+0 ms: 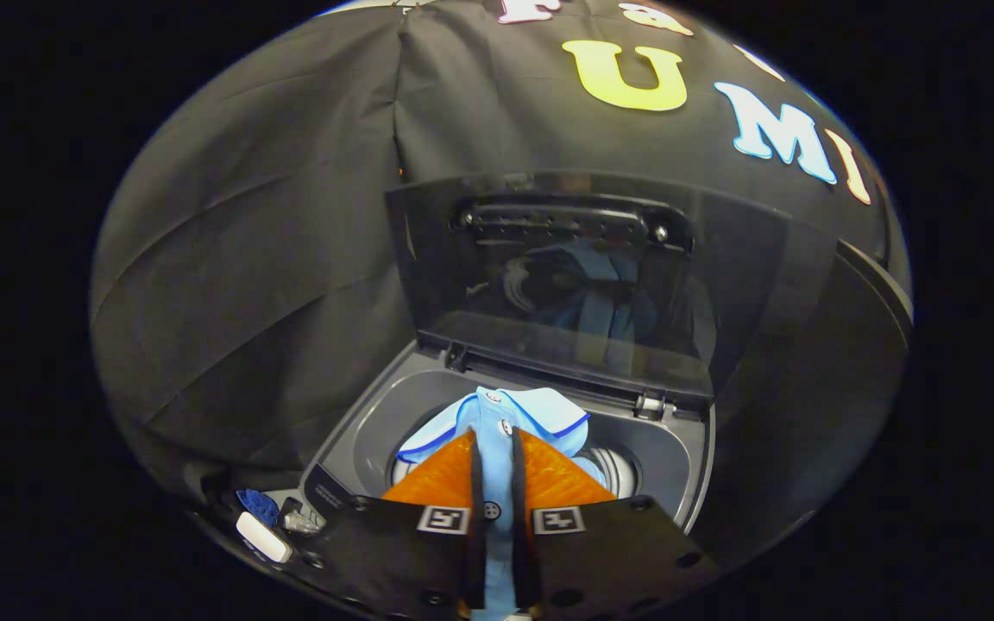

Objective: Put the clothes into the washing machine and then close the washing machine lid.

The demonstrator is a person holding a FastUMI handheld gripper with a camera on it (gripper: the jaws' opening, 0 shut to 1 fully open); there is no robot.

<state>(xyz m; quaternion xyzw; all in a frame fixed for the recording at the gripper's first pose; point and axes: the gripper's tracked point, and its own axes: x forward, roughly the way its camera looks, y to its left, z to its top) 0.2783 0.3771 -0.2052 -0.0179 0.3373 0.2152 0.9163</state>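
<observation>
The gripper (493, 448) hangs tilted downward over the open top of the washing machine (376, 414), its two fingers nearly together and clamped on a fold of the light blue shirt (506, 410). A narrow strip of the cloth runs down the slot between the fingers, with a small round button showing in it. The rest of the shirt bunches just ahead of the fingertips at 12 o'clock, soft and rumpled, its collar edged with dark blue piping, hanging over the round drum opening (613, 470). How deep it sits in the drum is hard to judge, since the fingers cover much of it.

The machine's top is smooth grey plastic with rounded corners. Its lid (566, 285) stands raised beyond the shirt at 12 o'clock, a dark glossy panel with a moulded handle near its upper edge; the blue cloth reflects dimly in it. At 8 o'clock from the fingers, beside the machine, lie a small white block (262, 536) and a blue scrap (257, 506).
</observation>
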